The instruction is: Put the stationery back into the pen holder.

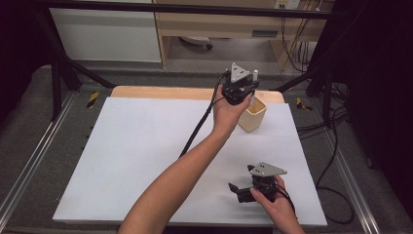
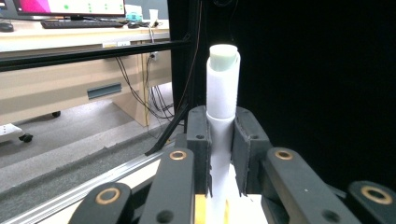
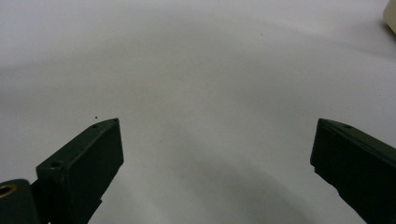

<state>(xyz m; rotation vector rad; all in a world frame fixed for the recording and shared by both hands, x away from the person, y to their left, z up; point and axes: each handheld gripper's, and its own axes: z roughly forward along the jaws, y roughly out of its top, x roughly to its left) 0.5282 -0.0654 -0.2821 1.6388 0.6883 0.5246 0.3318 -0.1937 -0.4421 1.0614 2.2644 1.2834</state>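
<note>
My left gripper [image 1: 246,90] is raised at the far side of the table, just above a cream cup [image 1: 253,116]. It is shut on a white tube [image 2: 222,93] with a pale green end, which stands upright between the black pads [image 2: 198,140]. The tube's top [image 1: 255,74] pokes out beyond the gripper. Near the front right of the white sheet [image 1: 146,156], my right gripper [image 1: 237,192] rests low in the person's hand. Its jaws stand wide open over bare sheet [image 3: 215,154], with nothing between them.
The cream cup's edge [image 3: 391,14] shows at the far top right of the right gripper view. A black frame bar [image 1: 195,9] crosses behind the table, and cables [image 1: 331,146] hang off its right side. Metal rails run along both sides.
</note>
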